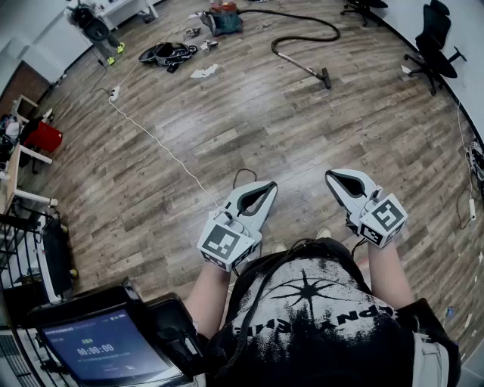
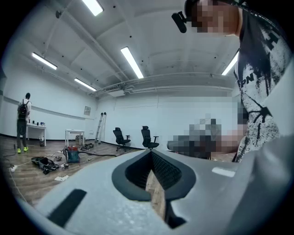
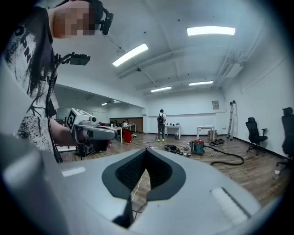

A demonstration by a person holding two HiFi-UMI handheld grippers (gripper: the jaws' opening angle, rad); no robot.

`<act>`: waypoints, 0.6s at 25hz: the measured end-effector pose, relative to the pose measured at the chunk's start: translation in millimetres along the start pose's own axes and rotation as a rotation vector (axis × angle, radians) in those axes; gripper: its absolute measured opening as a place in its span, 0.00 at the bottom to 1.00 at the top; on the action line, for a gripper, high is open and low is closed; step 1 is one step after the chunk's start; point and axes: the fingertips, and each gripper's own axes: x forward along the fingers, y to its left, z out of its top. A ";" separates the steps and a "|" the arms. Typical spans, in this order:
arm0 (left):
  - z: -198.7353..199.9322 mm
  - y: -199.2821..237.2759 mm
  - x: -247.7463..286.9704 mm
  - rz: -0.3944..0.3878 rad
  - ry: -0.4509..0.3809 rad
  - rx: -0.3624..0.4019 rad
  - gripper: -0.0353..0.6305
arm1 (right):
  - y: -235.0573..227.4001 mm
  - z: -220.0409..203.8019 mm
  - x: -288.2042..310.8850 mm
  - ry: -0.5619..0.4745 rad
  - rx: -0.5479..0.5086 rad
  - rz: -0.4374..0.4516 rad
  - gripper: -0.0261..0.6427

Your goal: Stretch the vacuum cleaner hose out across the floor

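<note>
Far across the wooden floor stands the vacuum cleaner (image 1: 224, 19), teal with a red top. Its black hose (image 1: 310, 34) curls away to the right and ends in a wand and floor nozzle (image 1: 325, 78). Both grippers are held close to my body, well short of the hose. My left gripper (image 1: 270, 184) is shut with nothing in it, and so is my right gripper (image 1: 330, 175). The left gripper view shows the vacuum cleaner (image 2: 72, 154) small at the left. In the right gripper view the vacuum cleaner (image 3: 198, 147) and its hose (image 3: 229, 160) lie ahead to the right.
A white cable (image 1: 159, 143) runs from a power strip (image 1: 115, 94) towards my feet. Black gear (image 1: 170, 53) lies beside the vacuum. Office chairs (image 1: 435, 45) stand at the right, a red box (image 1: 41, 136) and tables at the left. A person (image 1: 94, 26) stands at the far left.
</note>
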 end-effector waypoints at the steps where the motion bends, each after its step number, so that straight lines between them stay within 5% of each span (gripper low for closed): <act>1: -0.7 0.2 -1.0 0.002 0.006 0.005 0.05 | 1.6 -1.2 -0.4 0.001 0.002 0.001 0.05; 15: -10.0 -1.8 -5.8 -0.008 0.018 0.000 0.05 | 10.9 -7.2 -4.5 -0.019 0.052 0.048 0.05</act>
